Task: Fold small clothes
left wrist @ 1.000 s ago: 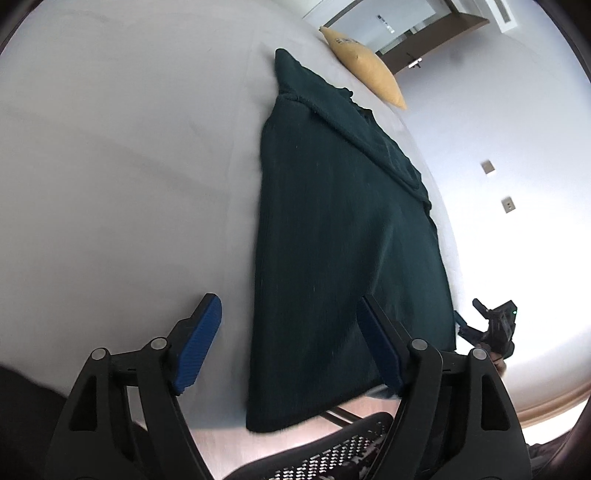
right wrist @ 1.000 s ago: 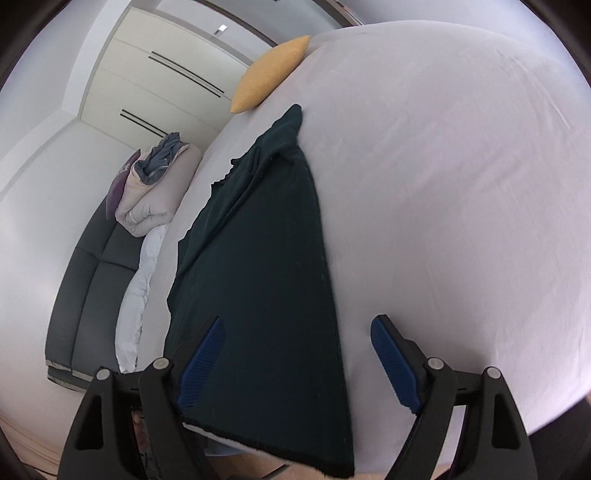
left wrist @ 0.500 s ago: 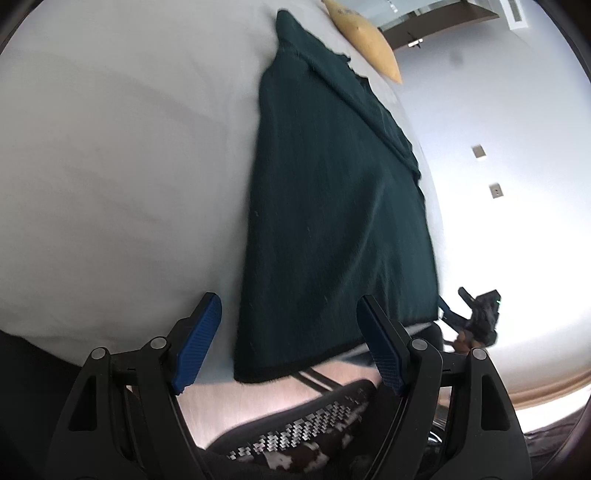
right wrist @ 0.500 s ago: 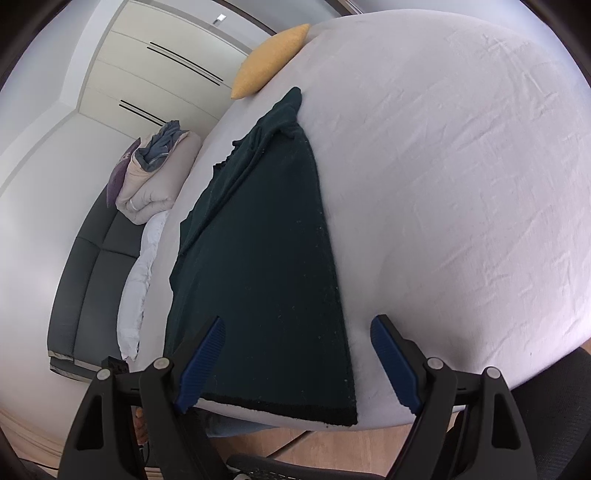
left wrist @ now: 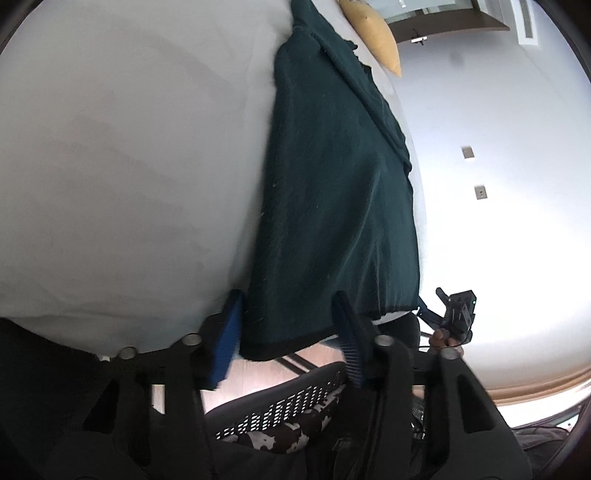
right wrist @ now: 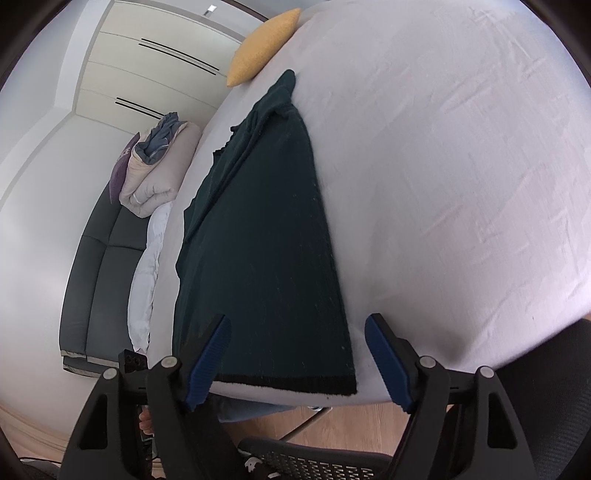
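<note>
1. Left wrist view. One dark green knitted garment [left wrist: 332, 192], long and narrow, lay lengthwise on the white bed sheet [left wrist: 129, 166], its black-banded hem at the bed's near edge, partly overhanging. One left gripper [left wrist: 288, 332], black frame with blue pads, fingers apart and holding nothing; the hem's left corner stood between the pads, though contact could not be told. The gripper was tilted, left finger higher than right, and pointed along the garment. One yellow cushion [left wrist: 373, 33] at the bed's far edge. One black mesh chair back [left wrist: 295, 406] below the near edge. The right gripper showed small beside the hem's right corner.

2. Right wrist view. The same garment [right wrist: 258, 258], hem [right wrist: 288, 384] flat along the near edge. One right gripper [right wrist: 299, 358], fingers wide apart, empty, held level and low before the edge, straddling the hem's right portion. One rolled beige quilt [right wrist: 155, 173] on a dark grey sofa [right wrist: 99, 266] beyond the bed's left edge.

3. Handling note, as judgement. Step in hand: seizing both hem corners. Each gripper should close squarely on its corner, catching every layer but not the sheet, then lift evenly and carry the hem toward the far end, keeping edges aligned.
</note>
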